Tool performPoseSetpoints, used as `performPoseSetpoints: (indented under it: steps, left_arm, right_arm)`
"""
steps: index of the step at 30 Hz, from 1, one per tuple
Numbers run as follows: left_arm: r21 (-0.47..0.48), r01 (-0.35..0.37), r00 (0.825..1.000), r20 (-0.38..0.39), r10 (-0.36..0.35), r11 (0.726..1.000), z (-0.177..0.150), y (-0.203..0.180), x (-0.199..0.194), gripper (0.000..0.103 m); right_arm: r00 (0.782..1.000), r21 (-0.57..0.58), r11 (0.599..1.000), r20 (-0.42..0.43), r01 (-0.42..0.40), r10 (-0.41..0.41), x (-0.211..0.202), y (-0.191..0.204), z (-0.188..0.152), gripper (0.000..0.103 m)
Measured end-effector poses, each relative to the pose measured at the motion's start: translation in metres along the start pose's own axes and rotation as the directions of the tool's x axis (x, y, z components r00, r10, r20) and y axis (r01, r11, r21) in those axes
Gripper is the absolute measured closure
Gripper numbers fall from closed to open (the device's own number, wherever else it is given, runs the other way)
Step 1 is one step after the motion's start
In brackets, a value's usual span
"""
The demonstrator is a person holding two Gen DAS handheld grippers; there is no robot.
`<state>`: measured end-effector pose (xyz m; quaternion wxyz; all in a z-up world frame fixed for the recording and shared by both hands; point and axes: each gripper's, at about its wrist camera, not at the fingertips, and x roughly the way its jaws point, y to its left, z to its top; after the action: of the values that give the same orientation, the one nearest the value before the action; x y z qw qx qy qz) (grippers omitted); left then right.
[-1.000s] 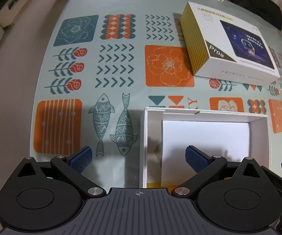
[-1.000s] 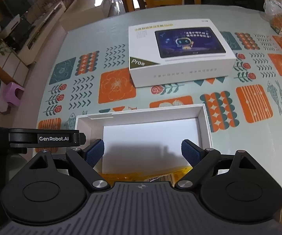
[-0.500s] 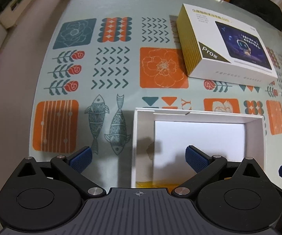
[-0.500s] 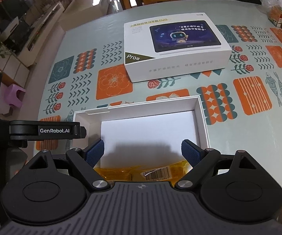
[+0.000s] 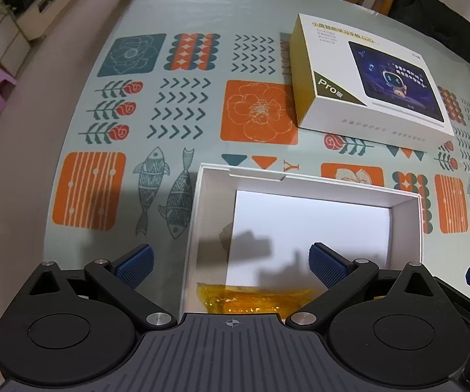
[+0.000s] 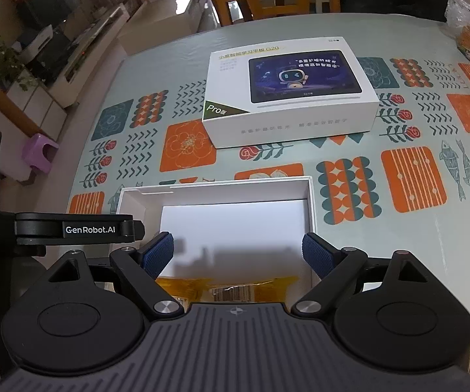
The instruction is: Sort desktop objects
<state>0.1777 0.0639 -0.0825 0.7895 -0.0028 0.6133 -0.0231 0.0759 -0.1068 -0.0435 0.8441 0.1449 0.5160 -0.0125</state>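
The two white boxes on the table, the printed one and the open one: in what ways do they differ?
The printed box is closed and shows a tablet picture with "Pro" on its top; the open box has no lid on and plain white walls. The printed box lies farther from both grippers, the open box just ahead of them. The open box holds a yellow packet; the printed box's contents are hidden. Both are white, rectangular and lie flat.

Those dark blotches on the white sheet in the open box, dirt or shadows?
Shadows, most likely. Left wrist view: soft tool-shaped patches on the white sheet in the open box. Right wrist view: a blurred grey band across it.
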Motion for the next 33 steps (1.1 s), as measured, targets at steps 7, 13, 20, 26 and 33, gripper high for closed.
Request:
performPoseSetpoints:
  steps: [7,13,20,26,33]
  left_arm:
    - [-0.025,-0.012,1.0,0.001,0.012,1.0,-0.008,-0.01,-0.003,0.0]
    - [-0.054,-0.026,1.0,0.009,0.026,0.998,-0.013,-0.014,-0.006,0.0]
    - [-0.095,-0.039,0.999,0.023,0.042,0.995,-0.016,-0.015,-0.011,0.0]
    - [-0.121,-0.046,0.998,0.031,0.05,0.992,-0.018,-0.019,-0.013,0.0]
    - [-0.131,-0.053,0.998,0.026,0.057,0.99,-0.021,-0.031,-0.012,0.0]
  right_arm:
    - [1.0,-0.019,1.0,-0.006,-0.016,0.016,-0.003,-0.012,-0.003,0.0]
    - [1.0,-0.041,0.999,0.003,-0.031,0.031,-0.006,-0.018,-0.003,0.0]
    - [0.998,-0.068,0.996,0.004,-0.058,0.058,-0.01,-0.02,-0.003,0.0]
    - [0.998,-0.096,0.993,0.011,-0.068,0.07,-0.014,-0.023,-0.002,0.0]
    - [0.997,-0.109,0.991,0.006,-0.075,0.077,-0.018,-0.035,-0.007,0.0]
